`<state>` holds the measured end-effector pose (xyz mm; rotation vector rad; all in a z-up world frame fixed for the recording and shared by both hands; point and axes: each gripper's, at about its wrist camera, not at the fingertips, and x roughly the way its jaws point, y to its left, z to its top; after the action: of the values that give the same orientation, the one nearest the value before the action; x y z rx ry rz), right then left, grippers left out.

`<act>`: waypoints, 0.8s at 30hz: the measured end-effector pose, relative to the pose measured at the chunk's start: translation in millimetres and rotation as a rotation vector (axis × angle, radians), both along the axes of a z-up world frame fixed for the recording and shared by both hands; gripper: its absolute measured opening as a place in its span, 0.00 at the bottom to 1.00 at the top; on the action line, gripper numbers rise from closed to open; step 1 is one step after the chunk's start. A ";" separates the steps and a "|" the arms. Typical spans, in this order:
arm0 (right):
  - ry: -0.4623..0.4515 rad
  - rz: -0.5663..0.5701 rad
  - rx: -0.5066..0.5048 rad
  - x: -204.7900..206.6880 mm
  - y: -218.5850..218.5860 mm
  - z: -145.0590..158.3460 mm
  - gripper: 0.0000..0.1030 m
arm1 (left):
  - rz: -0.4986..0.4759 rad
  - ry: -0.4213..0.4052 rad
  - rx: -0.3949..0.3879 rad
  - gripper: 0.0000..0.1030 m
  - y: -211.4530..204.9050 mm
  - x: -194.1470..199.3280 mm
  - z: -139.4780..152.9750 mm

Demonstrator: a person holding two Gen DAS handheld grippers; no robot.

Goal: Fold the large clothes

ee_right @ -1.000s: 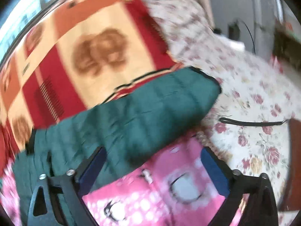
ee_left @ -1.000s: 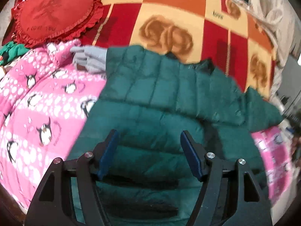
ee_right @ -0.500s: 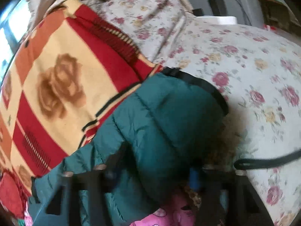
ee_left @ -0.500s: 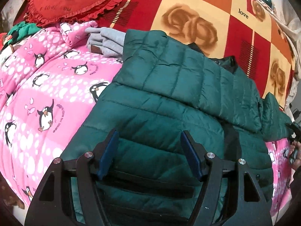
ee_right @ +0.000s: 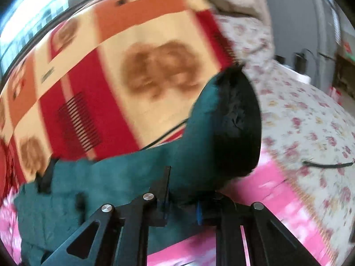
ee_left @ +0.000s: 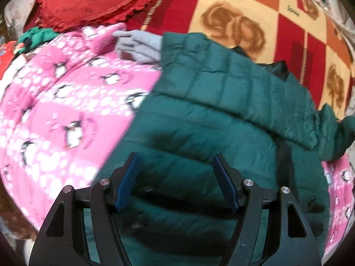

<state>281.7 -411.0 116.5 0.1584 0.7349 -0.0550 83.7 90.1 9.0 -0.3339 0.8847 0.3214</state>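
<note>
green puffer jacket [ee_left: 206, 122] spread on pink penguin blanket [ee_left: 66, 102], one sleeve folded across its far part | left gripper [ee_left: 176, 181] fingers apart, hovering over jacket near hem | right gripper [ee_right: 183, 199] clamped on sleeve [ee_right: 213, 137], cuff lifted off bed | red heart pillow [ee_left: 88, 0] far left | grey garment [ee_left: 139, 44] beside jacket

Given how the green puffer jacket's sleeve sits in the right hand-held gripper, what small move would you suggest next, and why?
Probably carry the sleeve inward over the green puffer jacket. The right hand-held gripper is shut on the sleeve near its black-lined cuff and has it lifted, while the other sleeve already lies folded across the body. The left hand-held gripper hangs open above the jacket, so it might pin it.
</note>
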 end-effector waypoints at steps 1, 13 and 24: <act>0.019 0.040 -0.025 -2.7 29.1 -2.0 0.16 | 0.009 0.008 0.022 0.66 2.5 -4.0 1.4; 0.055 0.465 0.041 -40.9 258.6 -47.3 0.16 | 0.149 0.181 0.108 0.66 48.9 -24.5 -18.2; 0.156 0.698 0.053 -75.3 324.3 -97.4 0.84 | 0.132 0.210 0.034 0.71 53.0 -17.0 -28.5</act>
<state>206.4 -86.7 19.1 -0.0592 0.9142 0.6230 66.7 143.1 -19.5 -0.3320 1.0638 0.5001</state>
